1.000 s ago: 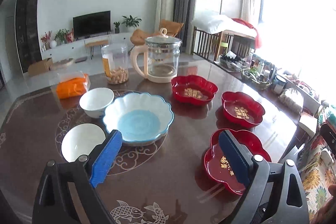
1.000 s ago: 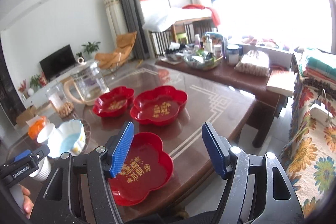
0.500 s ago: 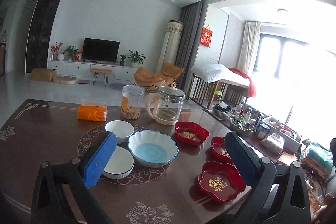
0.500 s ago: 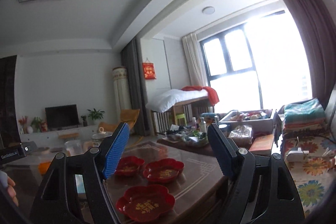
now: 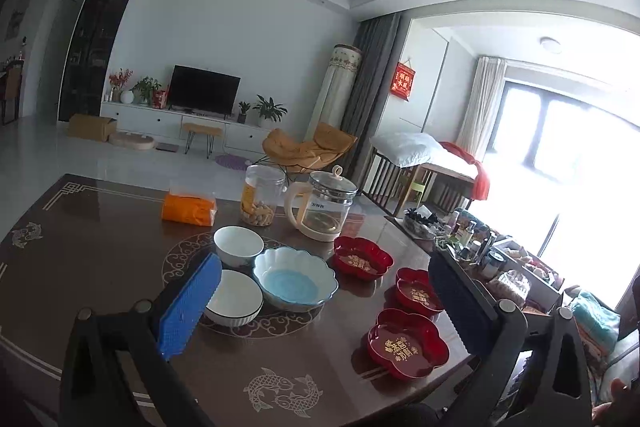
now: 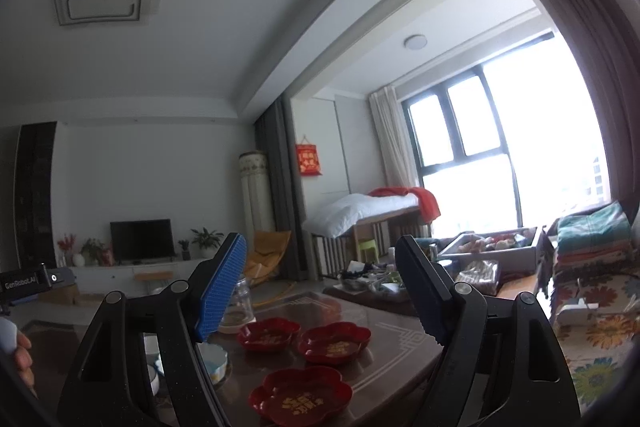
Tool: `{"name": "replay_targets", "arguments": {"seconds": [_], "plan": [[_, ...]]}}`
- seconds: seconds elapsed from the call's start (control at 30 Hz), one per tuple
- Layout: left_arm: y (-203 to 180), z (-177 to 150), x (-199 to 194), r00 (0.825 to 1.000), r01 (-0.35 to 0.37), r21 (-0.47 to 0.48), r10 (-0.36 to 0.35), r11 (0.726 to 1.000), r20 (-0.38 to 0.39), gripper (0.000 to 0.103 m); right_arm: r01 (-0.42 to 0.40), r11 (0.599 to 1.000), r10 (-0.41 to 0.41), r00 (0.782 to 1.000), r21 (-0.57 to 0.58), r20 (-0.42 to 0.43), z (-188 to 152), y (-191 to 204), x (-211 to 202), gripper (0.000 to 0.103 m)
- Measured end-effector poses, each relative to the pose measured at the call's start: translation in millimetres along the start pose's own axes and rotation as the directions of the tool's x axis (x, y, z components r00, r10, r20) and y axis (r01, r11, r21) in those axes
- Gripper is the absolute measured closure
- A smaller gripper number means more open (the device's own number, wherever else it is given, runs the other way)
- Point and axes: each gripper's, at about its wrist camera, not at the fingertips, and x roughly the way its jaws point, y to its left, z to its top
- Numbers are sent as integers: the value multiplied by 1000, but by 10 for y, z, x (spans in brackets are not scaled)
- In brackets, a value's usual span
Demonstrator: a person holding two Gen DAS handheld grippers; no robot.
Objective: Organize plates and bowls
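— Left wrist view first: we hold the left gripper point(image 5: 320, 291) raised above the table point(image 5: 92, 267), its jaws spread wide with nothing between them. Where are our dishes?

— Spread out singly, which is why we judge the sorting not yet begun. Two white bowls point(image 5: 238, 246) and the blue scalloped bowl point(image 5: 295, 278) sit close together on the table's round motif; three red plates point(image 5: 407, 343) lie in a loose line toward the right edge, apart from one another.

— And the right gripper point(image 6: 320, 291)?

— Also gaping and empty, tilted up so we see mostly ceiling, with the red plates low between its fingers. We take this as a surveying pose.

— Likely plan?

— Like kinds sit near each other, so nesting bowls and stacking plates seems natural. The kettle point(image 5: 322, 209) and jar point(image 5: 262, 201) stand behind, out of our way.
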Motion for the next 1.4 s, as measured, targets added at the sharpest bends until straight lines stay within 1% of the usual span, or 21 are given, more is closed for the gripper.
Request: {"name": "replay_targets", "arguments": {"seconds": [0.13, 0.2, 0.37, 0.5, 0.57, 0.63, 0.7, 0.8, 0.83, 0.87, 0.9, 0.97, 1.03, 1.07, 1.1, 1.13, 1.17, 1.2, 1.23, 1.3, 1.4], "plan": [[22, 110, -72, 1000, 7, -32, -7, 999, 13, 0, 34, 998, -38, 995, 51, 89, 230, -228, -78, 22], [45, 147, -63, 1000, 4, -47, -3, 999, 16, 0, 48, 997, -54, 993, 56, 102, 341, -285, -23, 22], [74, 112, 165, 999, 7, -67, -10, 998, -33, 0, -19, 995, 15, 999, 96, 43, 435, -353, 246, 22], [76, 11, 468, 994, 3, -33, -6, 999, -105, 0, -54, 988, 52, 999, 142, 13, 333, -374, 356, 21], [84, -16, 646, 988, -2, -28, -2, 1000, -154, 0, -60, 988, 64, 998, 139, -23, 263, -340, 470, 20], [87, -34, 864, 977, 17, -32, -23, 999, -212, 0, -85, 991, 94, 992, 106, -89, 215, -274, 646, 20], [77, -35, 1140, 957, 43, -42, -53, 998, -287, 0, -132, 990, 138, 978, 46, -158, 181, -168, 863, 20], [23, 8, 1655, 904, 94, -73, -116, 993, -412, 0, -220, 975, 203, 943, -37, -263, 147, -31, 1219, 20], [-4, 46, 1848, 883, 110, -85, -137, 990, -449, 0, -257, 965, 229, 923, -51, -310, 146, 33, 1383, 20], [-45, 86, 2039, 863, 123, -95, -154, 988, -481, 0, -301, 952, 260, 893, -58, -368, 124, 93, 1571, 20], [-87, 133, 2245, 840, 137, -109, -174, 985, -514, 0, -347, 936, 291, 853, -54, -434, 77, 153, 1772, 20], [-164, 210, 2695, 795, 144, -129, -193, 981, -576, 0, -417, 909, 332, 760, -27, -558, -88, 261, 2251, 20], [-239, 269, 3184, 755, 131, -142, -192, 981, -627, 0, -436, 900, 328, 662, 10, -674, -340, 372, 2778, 20], [-270, 291, 3439, 733, 122, -142, -186, 982, -655, 0, -435, 900, 317, 597, 35, -737, -505, 392, 3072, 20], [-303, 289, 3702, 704, 113, -139, -178, 984, -688, 1, -427, 901, 313, 523, 74, -793, -668, 420, 3375, 20], [-332, 281, 3935, 681, 104, -136, -170, 985, -712, 1, -396, 910, 308, 461, 118, -832, -840, 405, 3661, 21], [-361, 264, 4158, 667, 89, -132, -157, 987, -728, 1, -362, 917, 310, 390, 164, -867, -1024, 370, 3928, 21], [-398, 248, 4350, 663, 76, -114, -135, 991, -736, 1, -319, 924, 316, 330, 210, -890, -1210, 321, 4166, 22], [-446, 220, 4542, 663, 68, -77, -103, 995, -741, 1, -271, 932, 319, 293, 242, -901, -1374, 291, 4372, 22], [-529, 127, 4875, 658, 66, -14, -54, 998, -751, 2, -232, 928, 340, 213, 291, -916, -1706, 263, 4733, 22], [-518, -24, 5365, 627, 49, 4, -28, 999, -779, 16, -213, 932, 327, 154, 292, -932, -2076, 304, 5120, 22]]}}
